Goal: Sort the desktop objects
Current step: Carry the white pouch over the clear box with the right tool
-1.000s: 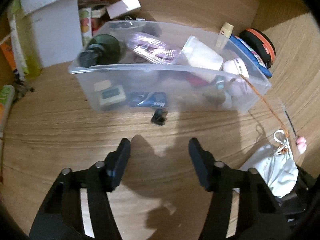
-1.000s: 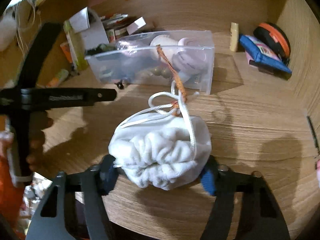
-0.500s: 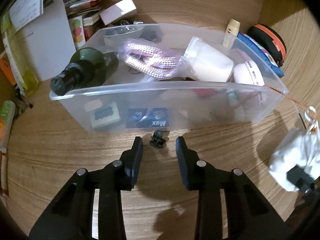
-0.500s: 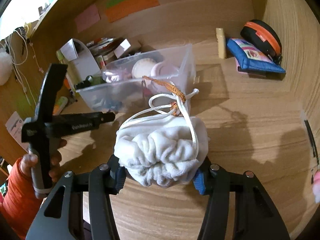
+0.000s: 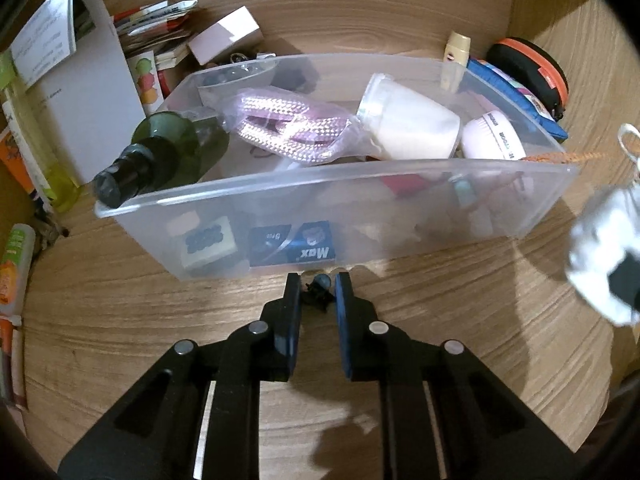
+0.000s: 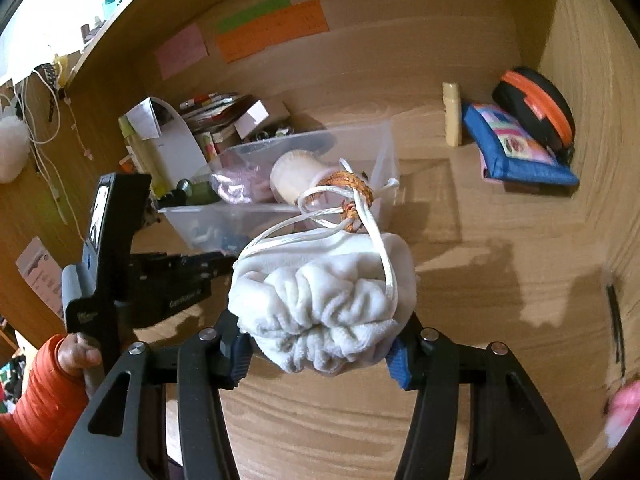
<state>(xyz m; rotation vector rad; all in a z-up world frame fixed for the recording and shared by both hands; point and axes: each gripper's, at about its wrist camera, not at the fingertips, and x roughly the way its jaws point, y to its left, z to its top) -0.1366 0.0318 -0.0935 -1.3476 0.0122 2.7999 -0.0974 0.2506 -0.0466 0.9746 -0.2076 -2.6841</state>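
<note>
small black clip [image 5: 318, 295] between left gripper [image 5: 317, 289] fingers, beside bin [image 5: 360, 184] wall

white pouch [image 5: 600, 240] blurred, cut off at edge

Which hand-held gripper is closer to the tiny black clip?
Left. The left hand-held gripper has its fingers around the tiny black clip; the right hand-held gripper is off aside, holding the white pouch.

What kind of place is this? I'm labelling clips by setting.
Probably a home study desk: sticky notes on the wooden back panel, booklets piled in the corner, and a clear bin of toiletries and odds and ends.
</note>
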